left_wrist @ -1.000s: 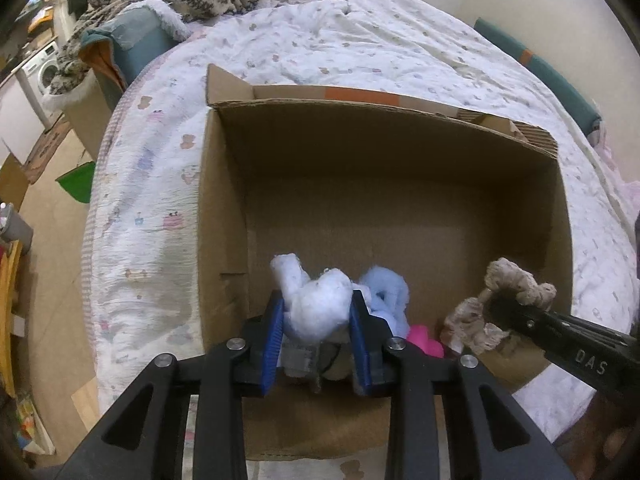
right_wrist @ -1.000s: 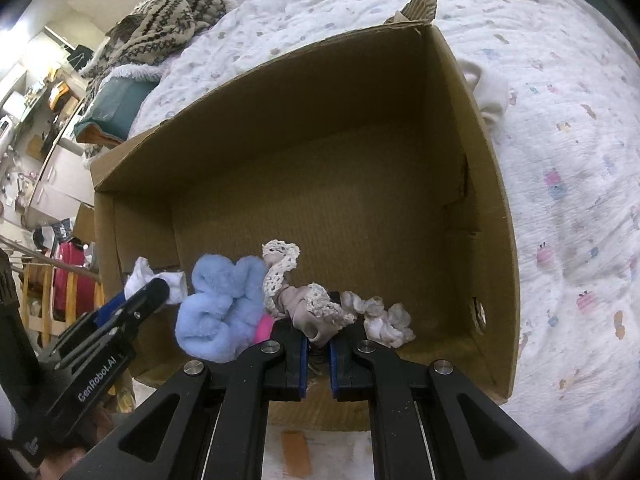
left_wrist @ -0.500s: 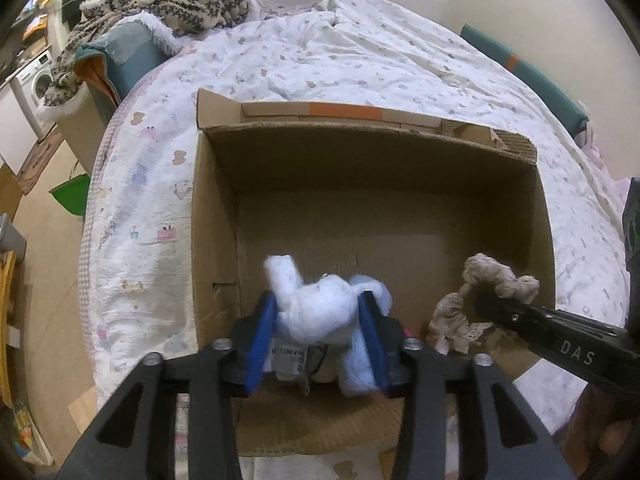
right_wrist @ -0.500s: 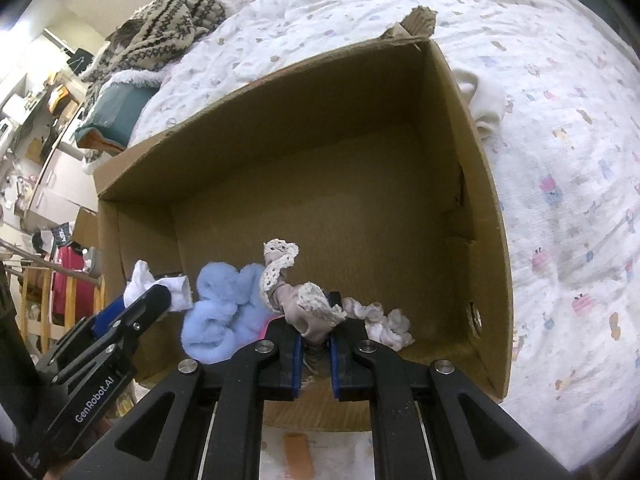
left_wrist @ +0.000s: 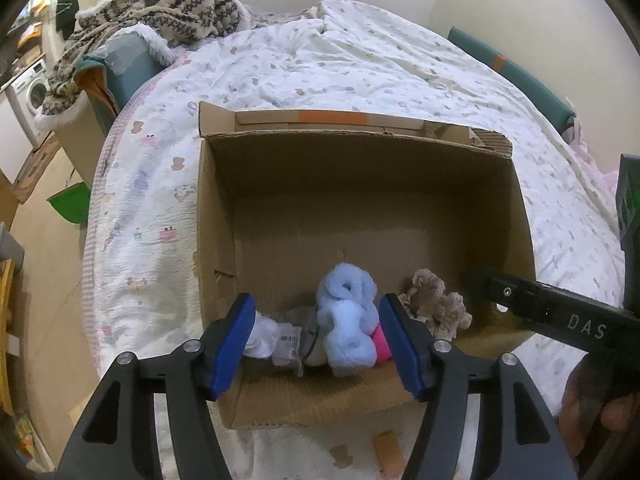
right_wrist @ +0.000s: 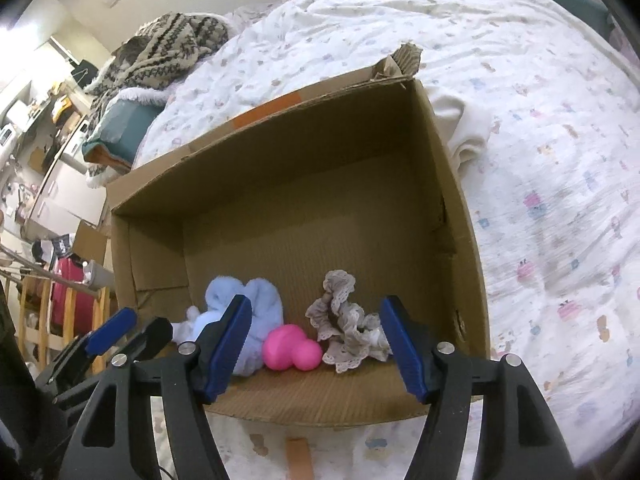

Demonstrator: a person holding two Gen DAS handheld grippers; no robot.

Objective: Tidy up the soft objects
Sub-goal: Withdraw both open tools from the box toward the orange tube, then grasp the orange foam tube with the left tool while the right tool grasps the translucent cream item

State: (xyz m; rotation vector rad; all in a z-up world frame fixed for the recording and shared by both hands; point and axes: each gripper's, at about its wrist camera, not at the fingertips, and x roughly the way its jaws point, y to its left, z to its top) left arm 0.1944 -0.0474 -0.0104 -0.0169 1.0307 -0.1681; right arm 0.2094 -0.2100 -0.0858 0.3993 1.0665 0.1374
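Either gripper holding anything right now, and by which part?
Nothing held. Left gripper and right gripper jaws are opening; the white sock and lace scrunchie lie loose in the cardboard box.

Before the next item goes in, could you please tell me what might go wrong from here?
1. The left gripper, jaws opening, brackets the fluffy light-blue plush; lifting away could snag it.
2. The beige lace-trimmed fabric piece lies against the right gripper's blue pads, jaws opening, and may cling.
3. Everything is crowded against the brown cardboard box's near wall, so later drops may pile up there.
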